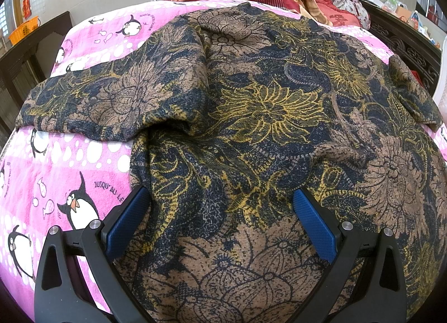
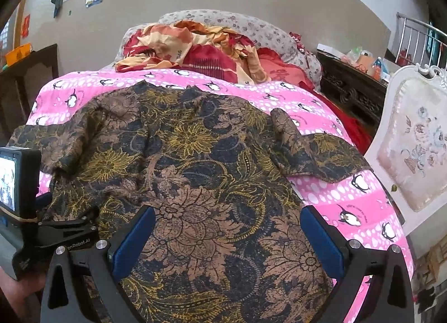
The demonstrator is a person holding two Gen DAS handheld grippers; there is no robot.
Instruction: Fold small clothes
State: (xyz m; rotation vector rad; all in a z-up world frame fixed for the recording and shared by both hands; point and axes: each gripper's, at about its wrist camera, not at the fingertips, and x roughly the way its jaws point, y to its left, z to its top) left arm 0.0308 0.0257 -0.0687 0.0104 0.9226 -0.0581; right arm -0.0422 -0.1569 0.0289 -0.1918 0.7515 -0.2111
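Home bedroom: bed w/ penguin bedspread (image 2: 349, 197), pillows (image 2: 251, 29), carved headboard (image 2: 354, 93).

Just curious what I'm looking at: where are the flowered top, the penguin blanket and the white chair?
flowered top (image 2: 195, 160): right wrist view, middle of its body.
penguin blanket (image 2: 349, 200): right wrist view, bare pink part.
white chair (image 2: 413, 149): right wrist view, padded back.

The pink sheet (image 1: 83, 194) reads "JUSQU' AU LE"; the clamp (image 2: 75, 242), "enRobot.AI"

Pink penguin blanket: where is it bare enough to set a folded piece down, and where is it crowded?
Bare pink penguin blanket lies between the floral garment's right sleeve and the white chair; another patch below the left sleeve. The head end is crowded by the red bedding pile.
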